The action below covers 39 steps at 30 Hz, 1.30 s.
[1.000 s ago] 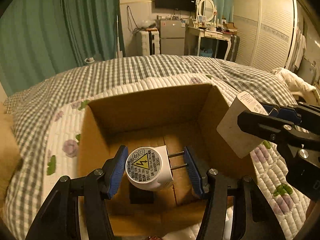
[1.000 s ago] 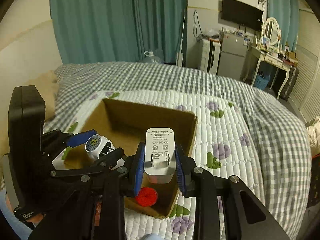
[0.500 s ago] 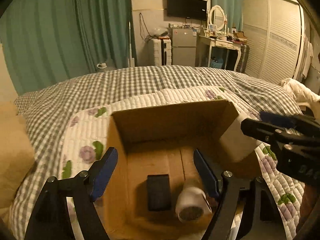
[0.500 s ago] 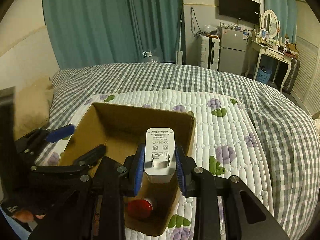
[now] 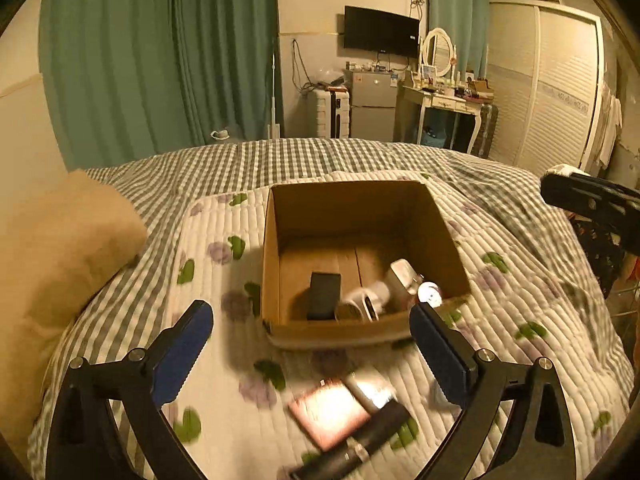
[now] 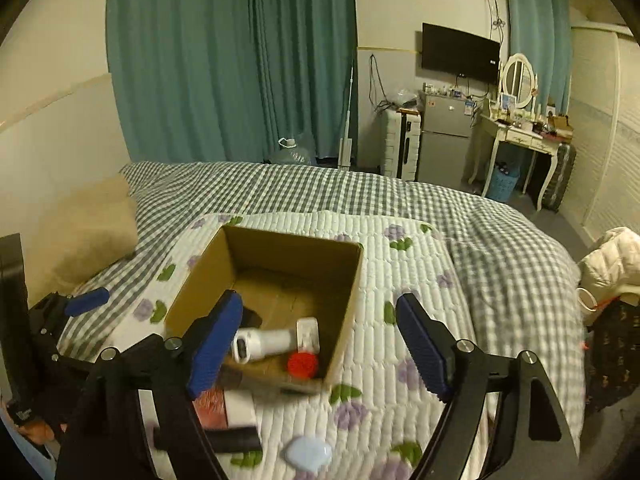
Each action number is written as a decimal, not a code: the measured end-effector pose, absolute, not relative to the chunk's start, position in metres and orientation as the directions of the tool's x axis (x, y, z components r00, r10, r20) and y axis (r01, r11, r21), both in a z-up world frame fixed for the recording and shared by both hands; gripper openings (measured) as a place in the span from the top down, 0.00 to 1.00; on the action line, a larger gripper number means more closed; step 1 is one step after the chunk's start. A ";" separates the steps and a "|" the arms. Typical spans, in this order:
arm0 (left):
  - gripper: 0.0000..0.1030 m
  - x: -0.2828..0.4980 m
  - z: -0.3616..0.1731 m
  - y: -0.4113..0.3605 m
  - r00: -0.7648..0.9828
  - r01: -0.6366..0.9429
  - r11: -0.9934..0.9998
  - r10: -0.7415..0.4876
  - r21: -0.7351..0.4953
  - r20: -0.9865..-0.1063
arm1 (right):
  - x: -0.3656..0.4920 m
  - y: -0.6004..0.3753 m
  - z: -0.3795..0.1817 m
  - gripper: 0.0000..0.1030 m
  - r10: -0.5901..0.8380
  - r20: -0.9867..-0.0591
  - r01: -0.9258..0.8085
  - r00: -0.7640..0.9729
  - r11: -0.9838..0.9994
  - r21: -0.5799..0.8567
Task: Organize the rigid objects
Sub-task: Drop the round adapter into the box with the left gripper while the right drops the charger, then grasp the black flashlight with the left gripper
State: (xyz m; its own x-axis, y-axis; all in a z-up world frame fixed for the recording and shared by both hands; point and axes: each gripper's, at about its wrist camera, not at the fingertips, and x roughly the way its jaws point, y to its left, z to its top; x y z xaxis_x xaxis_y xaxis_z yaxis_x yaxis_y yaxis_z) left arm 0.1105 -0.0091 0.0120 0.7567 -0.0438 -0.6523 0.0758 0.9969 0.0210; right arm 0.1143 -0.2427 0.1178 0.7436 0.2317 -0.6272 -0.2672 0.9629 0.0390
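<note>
Left wrist view: left gripper (image 5: 312, 344) was spread wide, holding nothing, just short of the cardboard box (image 5: 362, 326) on the quilted bed (image 5: 224, 272). Inside the box lay a black block (image 5: 323, 295), a round white plug adapter (image 5: 362, 302) and a white charger (image 5: 405, 278). On the quilt nearer than the box: a pink card (image 5: 330, 412) and a black cylinder (image 5: 360, 440), blurred.

Right wrist view: right gripper (image 6: 320, 344) was also wide apart and empty, above the box's near edge. The charger (image 6: 307, 333), adapter (image 6: 262, 343) and a red cap (image 6: 303, 365) sat in the box's near corner. A pale blue oval (image 6: 307, 453) lay on the quilt nearer than the box.
</note>
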 end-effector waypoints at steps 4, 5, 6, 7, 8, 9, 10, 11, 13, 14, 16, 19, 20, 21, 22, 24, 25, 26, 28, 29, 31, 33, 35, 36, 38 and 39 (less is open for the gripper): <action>0.00 0.087 0.007 -0.013 0.754 0.082 0.997 -0.057 0.007 -0.654 | 0.077 -0.241 0.111 0.06 0.211 -0.641 -0.273 0.738 0.962 0.003; 0.00 0.083 0.003 -0.015 0.748 0.083 0.997 -0.060 0.004 -0.662 | 0.069 -0.241 0.105 0.05 0.211 -0.649 -0.279 0.731 0.960 -0.002; 0.00 0.079 -0.003 -0.016 0.736 0.089 0.996 -0.067 -0.002 -0.673 | 0.060 -0.239 0.095 0.05 0.214 -0.662 -0.288 0.718 0.958 -0.003; 0.00 0.077 -0.010 -0.017 0.724 0.100 0.995 -0.080 -0.010 -0.685 | 0.055 -0.238 0.087 0.05 0.213 -0.671 -0.291 0.710 0.957 -0.005; 0.00 0.074 -0.018 -0.018 0.712 0.106 0.994 -0.088 -0.017 -0.697 | 0.052 -0.237 0.077 0.05 0.211 -0.682 -0.297 0.700 0.955 -0.009; 0.00 0.075 -0.030 -0.020 0.692 0.117 0.993 -0.093 -0.016 -0.716 | 0.049 -0.235 0.062 0.05 0.204 -0.700 -0.303 0.684 0.953 -0.020; 0.00 0.075 -0.039 -0.023 0.676 0.127 0.992 -0.094 -0.010 -0.731 | 0.049 -0.234 0.051 0.05 0.192 -0.712 -0.303 0.676 0.953 -0.030; 0.00 0.076 -0.050 -0.025 0.659 0.135 0.991 -0.092 -0.003 -0.746 | 0.050 -0.233 0.039 0.05 0.180 -0.725 -0.301 0.665 0.953 -0.039; 0.00 0.077 -0.074 -0.029 0.623 0.162 0.987 -0.100 0.004 -0.776 | 0.053 -0.236 0.016 0.05 0.167 -0.751 -0.293 0.639 0.955 -0.037; 0.00 0.077 -0.085 -0.031 0.607 0.176 0.984 -0.104 0.006 -0.787 | 0.053 -0.237 0.007 0.05 0.169 -0.754 -0.289 0.635 0.957 -0.029; 0.00 0.077 -0.107 -0.037 0.577 0.188 0.982 -0.088 0.027 -0.812 | 0.054 -0.241 -0.011 0.05 0.176 -0.764 -0.285 0.620 0.958 -0.010; 0.08 0.082 -0.130 -0.041 0.532 0.207 0.977 -0.074 0.045 -0.843 | 0.060 -0.246 -0.028 0.05 0.174 -0.796 -0.267 0.579 0.964 0.016; 0.12 0.084 -0.137 -0.042 0.517 0.207 0.977 -0.067 0.048 -0.854 | 0.061 -0.248 -0.030 0.05 0.178 -0.797 -0.261 0.578 0.965 0.026; 0.20 0.088 -0.146 -0.043 0.485 0.211 0.976 -0.062 0.048 -0.873 | 0.061 -0.250 -0.031 0.05 0.187 -0.795 -0.256 0.577 0.966 0.041; 0.24 0.091 -0.154 -0.044 0.452 0.213 0.976 -0.052 0.051 -0.891 | 0.061 -0.251 -0.032 0.05 0.190 -0.795 -0.253 0.576 0.966 0.048; 0.25 0.091 -0.162 -0.048 0.439 0.219 0.973 -0.028 0.077 -0.898 | 0.061 -0.252 -0.033 0.05 0.190 -0.796 -0.245 0.575 0.968 0.055; 0.28 0.089 -0.161 -0.051 0.436 0.230 0.969 -0.022 0.088 -0.900 | 0.061 -0.253 -0.032 0.05 0.190 -0.797 -0.242 0.574 0.969 0.057; 0.29 0.087 -0.161 -0.053 0.425 0.240 0.966 -0.021 0.090 -0.905 | 0.061 -0.253 -0.033 0.05 0.188 -0.798 -0.240 0.573 0.969 0.056; 0.37 0.081 -0.161 -0.057 0.389 0.259 0.963 -0.032 0.076 -0.921 | 0.061 -0.252 -0.033 0.05 0.182 -0.799 -0.237 0.574 0.970 0.051; 0.40 0.077 -0.160 -0.058 0.374 0.267 0.961 -0.035 0.072 -0.927 | 0.061 -0.251 -0.033 0.05 0.180 -0.799 -0.236 0.574 0.971 0.049; 0.47 0.072 -0.158 -0.062 0.353 0.288 0.955 -0.039 0.069 -0.935 | 0.060 -0.251 -0.034 0.05 0.179 -0.800 -0.234 0.573 0.971 0.049; 0.49 0.072 -0.156 -0.064 0.323 0.308 0.950 -0.053 0.052 -0.945 | 0.061 -0.252 -0.034 0.05 0.179 -0.802 -0.229 0.570 0.972 0.055; 0.49 0.078 -0.158 -0.067 0.304 0.317 0.948 -0.066 0.035 -0.950 | 0.062 -0.254 -0.035 0.05 0.181 -0.805 -0.222 0.565 0.973 0.064; 0.49 0.083 -0.159 -0.069 0.300 0.319 0.948 -0.077 0.024 -0.951 | 0.063 -0.255 -0.036 0.05 0.185 -0.807 -0.219 0.561 0.973 0.071; 0.48 0.095 -0.164 -0.077 0.314 0.319 0.948 -0.104 0.002 -0.944 | 0.064 -0.256 -0.037 0.05 0.185 -0.810 -0.213 0.557 0.974 0.076; 0.47 0.100 -0.167 -0.079 0.322 0.321 0.947 -0.104 0.006 -0.941 | 0.064 -0.256 -0.037 0.05 0.184 -0.811 -0.212 0.556 0.974 0.076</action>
